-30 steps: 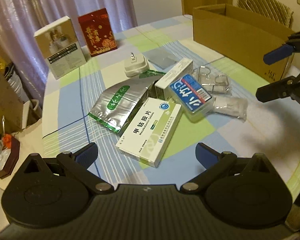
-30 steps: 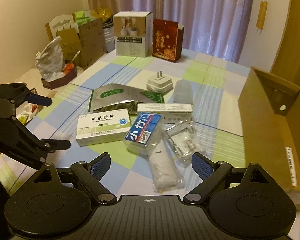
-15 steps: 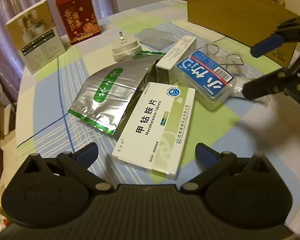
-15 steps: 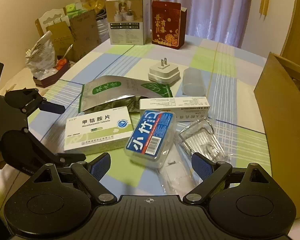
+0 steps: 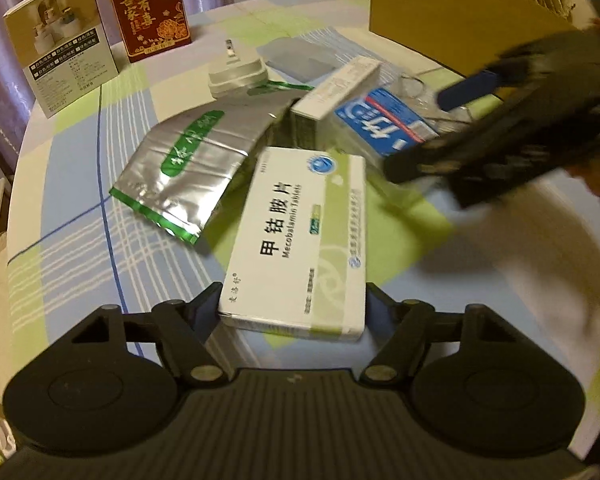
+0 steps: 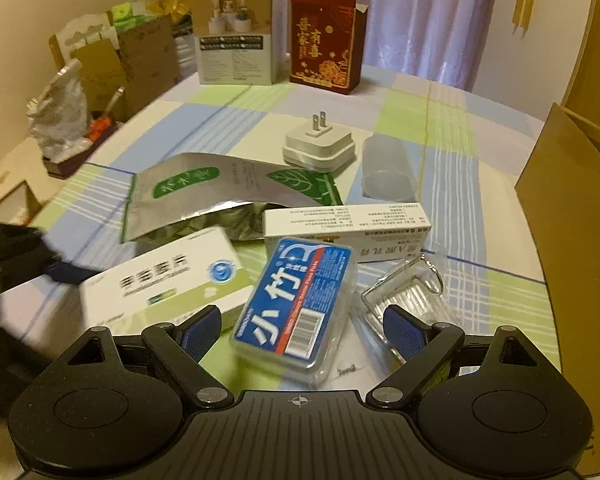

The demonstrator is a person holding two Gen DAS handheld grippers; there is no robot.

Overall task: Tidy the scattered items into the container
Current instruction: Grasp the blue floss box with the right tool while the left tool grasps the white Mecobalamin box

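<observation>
My left gripper is shut on the near end of the white and green medicine box, one finger on each long side. The right wrist view shows this box blurred. My right gripper stands open with the blue floss case between its fingers, untouched by them. Beside these lie a silver tea pouch, a long white carton, a clear plastic case, a white plug adapter and a translucent lid. The brown cardboard box stands open at the right.
A white and gold box and a red box stand upright at the far edge of the checked tablecloth. Bags and cartons sit off the table's left side.
My left gripper moved forward and closed on the medicine box. My right gripper moved down and forward until the blue floss case sits between its open fingers.
</observation>
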